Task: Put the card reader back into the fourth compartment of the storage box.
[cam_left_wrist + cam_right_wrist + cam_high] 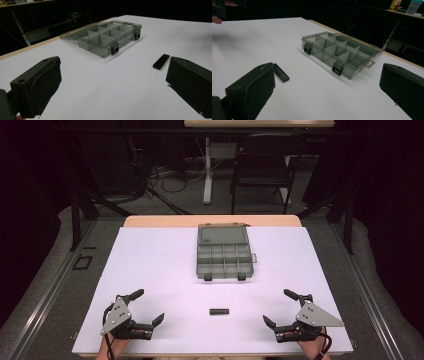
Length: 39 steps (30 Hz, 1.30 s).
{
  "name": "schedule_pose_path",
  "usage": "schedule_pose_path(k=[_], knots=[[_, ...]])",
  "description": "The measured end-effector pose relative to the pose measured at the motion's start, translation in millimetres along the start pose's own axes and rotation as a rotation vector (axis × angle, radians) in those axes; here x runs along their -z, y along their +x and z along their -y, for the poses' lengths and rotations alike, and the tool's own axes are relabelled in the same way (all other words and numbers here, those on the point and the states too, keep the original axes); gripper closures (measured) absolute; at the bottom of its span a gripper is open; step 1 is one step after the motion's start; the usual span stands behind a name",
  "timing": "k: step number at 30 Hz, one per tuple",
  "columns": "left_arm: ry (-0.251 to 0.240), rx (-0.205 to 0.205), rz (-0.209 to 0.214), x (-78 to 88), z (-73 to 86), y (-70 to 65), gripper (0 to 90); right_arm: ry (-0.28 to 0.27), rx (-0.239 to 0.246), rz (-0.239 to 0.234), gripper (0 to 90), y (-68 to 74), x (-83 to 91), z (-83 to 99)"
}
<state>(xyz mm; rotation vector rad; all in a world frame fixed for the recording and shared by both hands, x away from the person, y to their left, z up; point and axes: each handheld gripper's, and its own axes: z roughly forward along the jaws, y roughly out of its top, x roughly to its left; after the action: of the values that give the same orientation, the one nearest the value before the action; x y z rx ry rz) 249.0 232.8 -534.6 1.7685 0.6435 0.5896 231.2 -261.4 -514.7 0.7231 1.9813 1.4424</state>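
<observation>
Dark room, grey floor, black chair (behind the table), tangled cables

One small black block lies on the desk, between the two sets of jaws. One grey organiser box sits beyond them, lid open; eight compartments can be counted in it, and two black latches mark its near edge. Two grippers are present, left gripper and right gripper.
</observation>
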Motion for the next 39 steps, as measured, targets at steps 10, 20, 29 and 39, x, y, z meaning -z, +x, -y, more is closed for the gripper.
schedule_pose_path(k=[10,20,29,39], knots=[[0.006,0.009,0.000,-0.8,-0.1,1.1,0.2,0.013,0.004,-0.016,0.0,-3.0,-3.5,0.3],[0.014,0.001,0.005,-3.1,-0.8,1.4,0.2,0.048,0.014,-0.038,0.0,-4.2,-14.5,-1.4],[0.019,0.003,0.009,-4.1,-0.8,1.3,0.2,0.063,0.055,-0.077,0.0,-1.2,-28.2,-8.3],[0.021,-0.005,0.015,-4.7,-0.9,1.1,0.2,0.088,0.065,-0.125,0.0,0.9,-45.1,-9.2]])
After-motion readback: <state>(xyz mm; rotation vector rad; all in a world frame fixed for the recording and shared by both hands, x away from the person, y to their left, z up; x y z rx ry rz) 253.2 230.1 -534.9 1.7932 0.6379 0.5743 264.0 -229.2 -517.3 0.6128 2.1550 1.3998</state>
